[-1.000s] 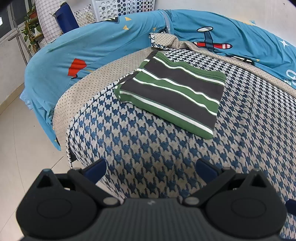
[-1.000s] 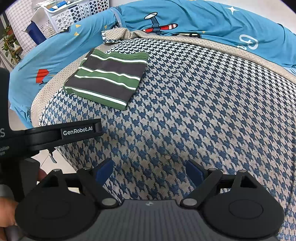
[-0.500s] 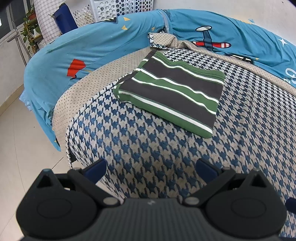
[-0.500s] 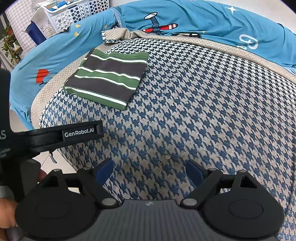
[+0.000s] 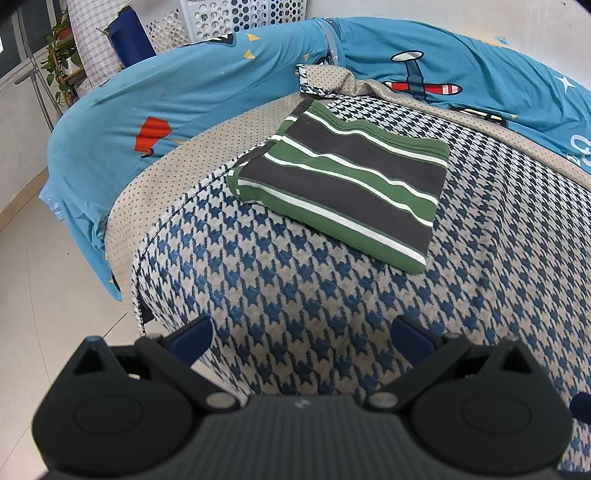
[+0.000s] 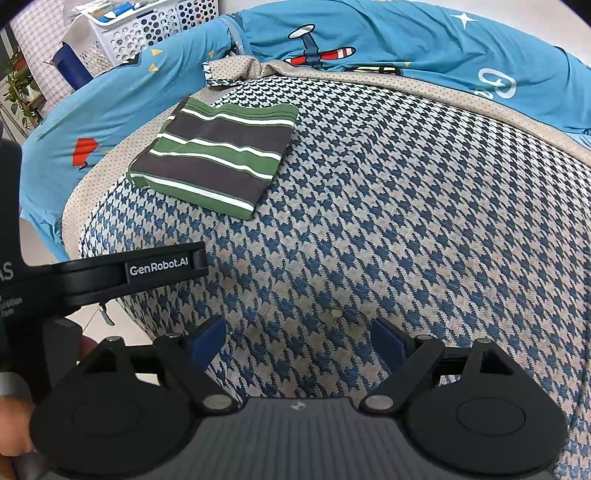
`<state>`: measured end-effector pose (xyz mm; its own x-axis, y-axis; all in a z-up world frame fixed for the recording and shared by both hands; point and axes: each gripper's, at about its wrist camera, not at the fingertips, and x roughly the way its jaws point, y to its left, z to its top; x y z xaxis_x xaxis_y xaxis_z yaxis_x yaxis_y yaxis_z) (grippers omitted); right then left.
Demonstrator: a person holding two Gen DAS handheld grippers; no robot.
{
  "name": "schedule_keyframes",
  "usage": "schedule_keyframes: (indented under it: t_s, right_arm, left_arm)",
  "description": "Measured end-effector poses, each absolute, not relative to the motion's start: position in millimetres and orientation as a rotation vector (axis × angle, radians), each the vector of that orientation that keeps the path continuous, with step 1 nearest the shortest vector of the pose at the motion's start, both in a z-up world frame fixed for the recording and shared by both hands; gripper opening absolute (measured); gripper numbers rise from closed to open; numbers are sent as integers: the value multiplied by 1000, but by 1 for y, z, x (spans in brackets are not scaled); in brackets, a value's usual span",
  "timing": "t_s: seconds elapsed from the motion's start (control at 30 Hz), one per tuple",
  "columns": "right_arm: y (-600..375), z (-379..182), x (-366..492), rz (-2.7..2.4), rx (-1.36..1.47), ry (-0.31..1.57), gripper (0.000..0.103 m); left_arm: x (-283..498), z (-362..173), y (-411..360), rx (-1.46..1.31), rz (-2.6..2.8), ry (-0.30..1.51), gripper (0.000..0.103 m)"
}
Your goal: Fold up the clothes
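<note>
While the folded striped garment [image 5: 343, 192] is lying flat on the houndstooth blanket [image 5: 332, 314], we are holding both tools above the near edge of the bed, each angled down toward the cover. The left tool [image 5: 301, 334] is standing released, its blue pads [image 5: 192, 338] spread wide with only blanket showing between them. The right tool [image 6: 297, 341] is likewise standing released and gripping nothing, its pads [image 6: 207, 341] wide apart over the blue-and-white weave.

The garment, banded in green, dark grey and thin white stripes, is sitting toward the far left part of the blanket, well apart from both tools. It is resting as a neat rectangle, its left corner lying just beside the tan dotted underside [image 5: 155, 192] of the blanket where that is showing along the left edge. Beyond it, a blue sheet printed with aeroplanes [image 6: 424, 48] is running across the far side of the bed.

In the right wrist view the left tool's black body [image 6: 110, 273] is reaching in from the left, and a bit of a hand [image 6: 14, 428] is showing at the lower left corner. A white perforated basket [image 6: 147, 26] is standing far left behind the bed.
</note>
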<state>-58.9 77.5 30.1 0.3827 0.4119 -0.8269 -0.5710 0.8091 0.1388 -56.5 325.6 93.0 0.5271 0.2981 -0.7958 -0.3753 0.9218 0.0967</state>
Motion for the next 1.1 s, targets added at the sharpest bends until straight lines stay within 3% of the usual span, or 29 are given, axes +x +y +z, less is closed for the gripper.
schedule_keyframes:
  t_s: [1.1]
  right_arm:
    - [76,39,-63,644,-178,979,85]
  left_arm:
    - [-65,101,322,-104,393,906,103]
